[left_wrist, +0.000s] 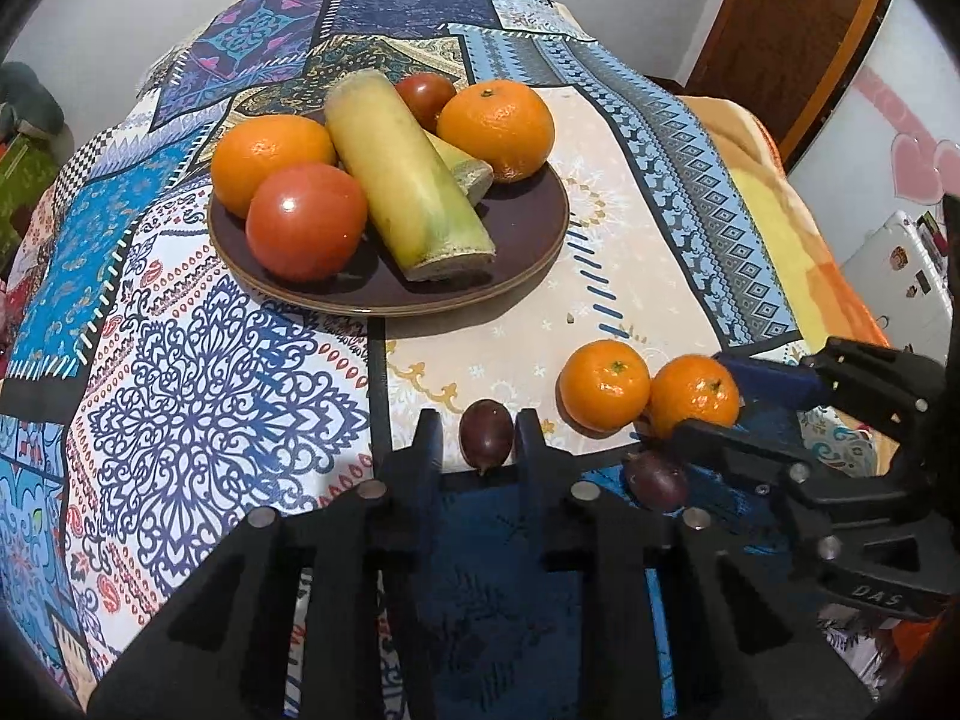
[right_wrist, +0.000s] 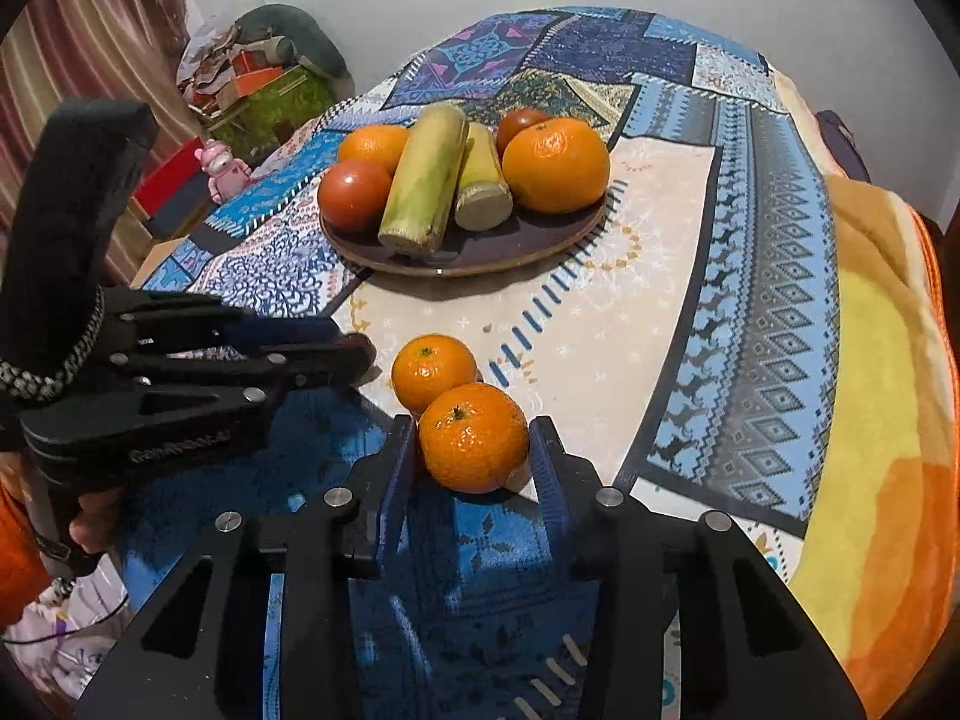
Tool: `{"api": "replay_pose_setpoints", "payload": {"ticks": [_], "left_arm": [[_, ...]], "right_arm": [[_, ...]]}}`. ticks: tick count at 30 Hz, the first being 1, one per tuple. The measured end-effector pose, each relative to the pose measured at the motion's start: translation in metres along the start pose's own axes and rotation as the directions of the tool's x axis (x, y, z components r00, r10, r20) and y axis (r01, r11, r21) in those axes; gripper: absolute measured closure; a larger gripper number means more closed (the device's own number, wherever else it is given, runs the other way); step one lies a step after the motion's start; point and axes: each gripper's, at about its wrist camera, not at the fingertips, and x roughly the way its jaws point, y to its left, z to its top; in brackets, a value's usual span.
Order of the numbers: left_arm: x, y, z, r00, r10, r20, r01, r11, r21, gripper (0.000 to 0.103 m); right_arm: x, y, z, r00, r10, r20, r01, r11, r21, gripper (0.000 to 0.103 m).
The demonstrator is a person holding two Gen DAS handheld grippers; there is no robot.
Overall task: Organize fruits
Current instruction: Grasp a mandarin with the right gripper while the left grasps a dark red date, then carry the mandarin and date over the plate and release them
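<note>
Your left camera shows two small dark purple fruits that the right camera does not: one purple fruit [left_wrist: 486, 435] sits between the fingers of your left gripper [left_wrist: 478, 441], and a second purple fruit [left_wrist: 657, 480] lies on the tablecloth [left_wrist: 198, 396] just under your right gripper [left_wrist: 678, 414], which comes in from the right edge. Your right camera in turn shows a pink toy figure [right_wrist: 223, 171] and a pile of boxes [right_wrist: 258, 90] off the table's far left, and your hand [right_wrist: 90, 522] under the left gripper's handle.

Both views show the dark plate [left_wrist: 528, 228] further back, holding two large oranges, two tomatoes and two pale green cut stalks.

Your left gripper's fingers are drawn close together with the purple fruit right in the gap, both pads against its sides, so it looks clamped on it.

In the right view the near mandarin [right_wrist: 473, 438] lies between your right gripper's [right_wrist: 474, 450] fingers, touching a second mandarin [right_wrist: 433, 369] just behind it. The left finger [right_wrist: 399, 450] looks to be against the fruit's skin; the right finger [right_wrist: 549, 456] stands just beside it with a sliver of shadow between, so you cannot tell whether the grip has closed on it
</note>
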Motion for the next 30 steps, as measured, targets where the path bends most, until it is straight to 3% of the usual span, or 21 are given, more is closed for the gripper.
{"api": "replay_pose_setpoints", "payload": {"ticks": [5,15,22,30], "left_arm": [[-0.002,0.002,0.000,1.000,-0.015,0.001,0.015,1.000,-0.001,0.088],[-0.032,0.023,0.004,0.997,-0.011,0.070,0.014,0.999,-0.041,0.088],[-0.054,0.040,0.024,0.990,-0.007,0.143,0.018,0.997,-0.078,0.088],[-0.054,0.053,0.054,0.984,0.018,0.178,-0.002,0.996,-0.090,0.088]], "right_arm": [[-0.009,0.000,0.009,1.000,0.003,0.031,-0.003,1.000,0.000,0.068],[-0.016,0.000,0.033,0.996,0.000,0.091,0.001,1.000,-0.005,0.068],[-0.011,0.000,0.054,0.993,0.002,0.120,0.000,1.000,-0.016,0.068],[0.007,-0.004,0.076,0.992,0.005,0.130,-0.003,1.000,-0.019,0.068]]}}
